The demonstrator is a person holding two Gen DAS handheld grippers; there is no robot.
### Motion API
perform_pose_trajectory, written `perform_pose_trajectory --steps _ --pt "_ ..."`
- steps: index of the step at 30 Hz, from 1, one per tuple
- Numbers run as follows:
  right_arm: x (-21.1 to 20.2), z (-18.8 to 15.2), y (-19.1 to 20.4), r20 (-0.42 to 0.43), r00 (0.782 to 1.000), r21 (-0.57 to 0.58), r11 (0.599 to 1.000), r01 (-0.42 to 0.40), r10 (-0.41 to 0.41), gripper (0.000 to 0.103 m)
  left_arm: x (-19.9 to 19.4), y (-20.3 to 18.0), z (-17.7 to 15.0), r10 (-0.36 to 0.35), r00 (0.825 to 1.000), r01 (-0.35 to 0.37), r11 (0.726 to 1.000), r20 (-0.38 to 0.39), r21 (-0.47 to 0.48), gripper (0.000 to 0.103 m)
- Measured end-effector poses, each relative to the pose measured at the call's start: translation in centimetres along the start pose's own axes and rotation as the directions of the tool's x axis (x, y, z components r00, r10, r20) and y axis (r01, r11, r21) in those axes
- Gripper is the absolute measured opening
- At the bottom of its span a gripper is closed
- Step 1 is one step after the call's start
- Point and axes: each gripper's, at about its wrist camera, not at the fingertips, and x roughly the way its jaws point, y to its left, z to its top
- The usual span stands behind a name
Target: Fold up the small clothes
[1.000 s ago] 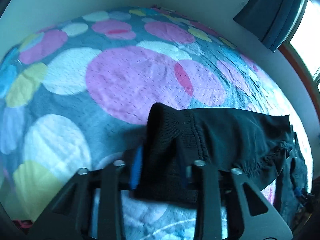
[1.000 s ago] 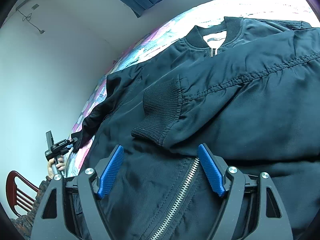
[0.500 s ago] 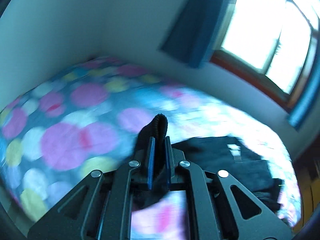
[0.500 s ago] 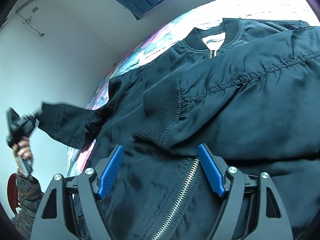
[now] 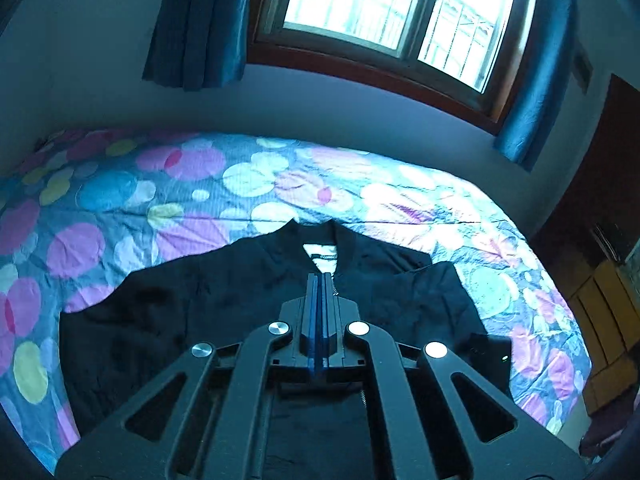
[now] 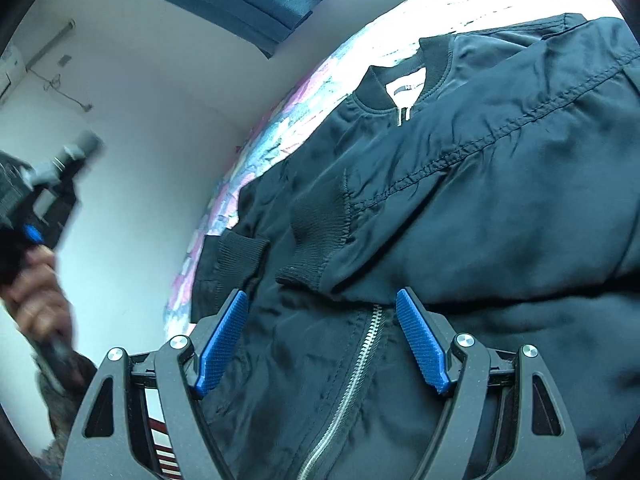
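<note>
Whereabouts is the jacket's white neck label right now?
The white neck label sits inside the ribbed collar at the top of the black jacket, just above the zipper, upper middle in the right view.

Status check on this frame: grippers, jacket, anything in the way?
Left gripper jaws shut, empty, raised over the jacket. Right gripper jaws open, low over the zipper. Both sleeve cuffs folded onto the front. Nothing obstructing.

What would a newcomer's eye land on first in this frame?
The black jacket spread on the bright polka-dot bedspread, both ribbed cuffs folded across its zipper. Next, the right gripper gaping open low over the zipper, and the left gripper shut and empty above the collar, under the bright window.
</note>
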Motion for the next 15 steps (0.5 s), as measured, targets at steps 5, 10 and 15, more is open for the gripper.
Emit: perform_pose_trajectory --steps 5,10,15 --pt "0.4 0.2 1.6 -0.058 0.992 0.033 0.994 -0.108 0.109 0.076 -1.3 4.8 -5.2 0.199 0.98 -0.198 0.977 0.006 -0.08 0.053" --pt "4.1 0.9 5.2 -0.173 0.97 0.032 0.985 -0.169 0.172 0.076 -2.7 11.0 -9.1 0.316 0.948 -0.315 0.925 -0.032 -0.212 0.064" --pt "10.4 1.1 7.8 -0.285 0.951 0.022 0.992 -0.122 0.124 0.076 -4.3 15.4 -11.7 0.346 0.935 -0.351 0.885 -0.073 -0.305 0.068"
